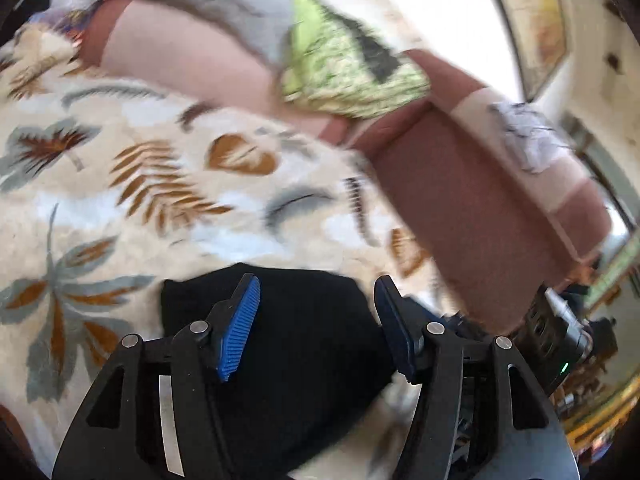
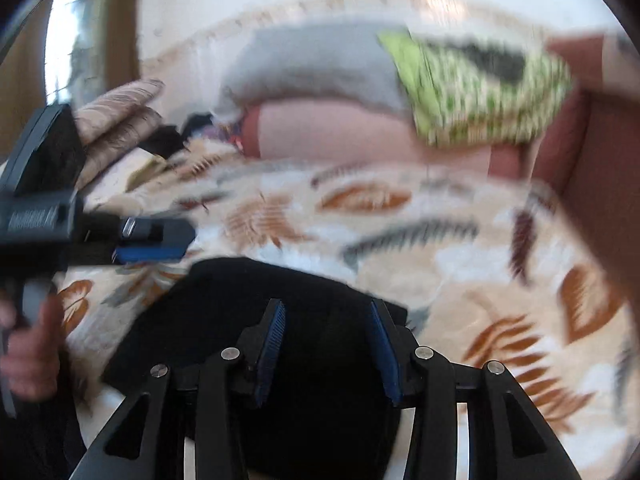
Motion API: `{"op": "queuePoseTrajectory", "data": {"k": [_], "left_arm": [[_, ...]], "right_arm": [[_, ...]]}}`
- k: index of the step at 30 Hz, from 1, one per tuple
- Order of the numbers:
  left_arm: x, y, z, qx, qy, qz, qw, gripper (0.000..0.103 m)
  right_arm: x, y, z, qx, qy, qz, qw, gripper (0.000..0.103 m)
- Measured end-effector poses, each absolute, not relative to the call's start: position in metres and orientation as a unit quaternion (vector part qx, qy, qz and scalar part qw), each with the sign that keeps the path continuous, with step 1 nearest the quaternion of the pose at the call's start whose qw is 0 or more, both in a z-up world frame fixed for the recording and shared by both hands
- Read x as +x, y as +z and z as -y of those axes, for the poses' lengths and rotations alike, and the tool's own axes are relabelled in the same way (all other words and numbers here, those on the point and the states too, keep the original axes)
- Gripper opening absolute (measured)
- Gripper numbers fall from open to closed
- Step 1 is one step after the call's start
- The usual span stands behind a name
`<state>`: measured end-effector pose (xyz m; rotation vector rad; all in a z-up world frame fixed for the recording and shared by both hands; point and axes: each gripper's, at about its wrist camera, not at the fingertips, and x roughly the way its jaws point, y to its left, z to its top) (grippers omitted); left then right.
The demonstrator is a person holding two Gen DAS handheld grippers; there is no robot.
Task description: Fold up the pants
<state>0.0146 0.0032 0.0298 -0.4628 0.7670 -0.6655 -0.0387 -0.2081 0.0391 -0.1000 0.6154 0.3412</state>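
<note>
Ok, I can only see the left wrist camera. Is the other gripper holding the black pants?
Observer: No. In the right wrist view the right gripper is open, its pads apart with the black pants lying under them.
Operator: Who's holding my gripper?
Observer: A hand grips the handle of the left gripper at that view's left edge.
Operator: Anything else over there?
Observer: A striped brownish cushion lies behind it, at the edge of the leaf-print blanket.

Black pants (image 1: pixel 304 320), folded into compact bundle, flat on leaf-patterned blanket (image 1: pixel 160 184)
</note>
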Motion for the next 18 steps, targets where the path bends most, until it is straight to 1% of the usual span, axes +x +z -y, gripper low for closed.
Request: {"op": "queuePoseTrajectory", "data": {"k": [1,2,3,4,5,6,9,11,14,16,17,18], "left_arm": [[0.013,0.028,0.000,-0.216,-0.320,-0.371,0.845,0.067],[0.014,0.019,0.007,-0.205,-0.312,-0.395,0.840,0.068],[0.020,0.003,0.016,-0.191,-0.297,-0.435,0.828,0.068],[0.027,-0.012,0.024,-0.180,-0.288,-0.470,0.815,0.067],[0.029,-0.019,0.029,-0.166,-0.278,-0.483,0.813,0.067],[0.027,-0.017,0.032,-0.149,-0.272,-0.475,0.824,0.067],[0.015,-0.004,0.037,-0.124,-0.275,-0.450,0.840,0.068],[0.011,-0.006,0.037,-0.119,-0.268,-0.451,0.843,0.068],[0.010,-0.017,0.044,-0.103,-0.245,-0.458,0.849,0.068],[0.008,-0.016,0.052,-0.083,-0.235,-0.454,0.856,0.069],[0.007,-0.017,0.054,-0.080,-0.234,-0.454,0.856,0.073],[0.005,-0.018,0.056,-0.075,-0.233,-0.450,0.859,0.078]], "right_arm": [[-0.052,0.044,0.206,-0.058,0.174,-0.289,0.940,0.044],[-0.063,0.043,0.202,-0.066,0.182,-0.289,0.938,0.046],[-0.068,0.035,0.198,-0.076,0.187,-0.309,0.930,0.049],[-0.068,0.025,0.195,-0.083,0.183,-0.335,0.921,0.049],[-0.064,0.008,0.193,-0.092,0.172,-0.375,0.906,0.050],[-0.064,-0.003,0.195,-0.088,0.168,-0.389,0.901,0.051],[-0.068,0.010,0.206,-0.061,0.169,-0.372,0.911,0.051],[-0.080,0.024,0.215,-0.046,0.153,-0.329,0.931,0.051],[-0.090,0.034,0.218,-0.031,0.157,-0.295,0.942,0.053],[-0.084,0.026,0.211,-0.046,0.158,-0.325,0.931,0.053],[-0.077,0.012,0.206,-0.061,0.150,-0.364,0.917,0.054],[-0.072,-0.001,0.202,-0.068,0.148,-0.396,0.904,0.058]]}}
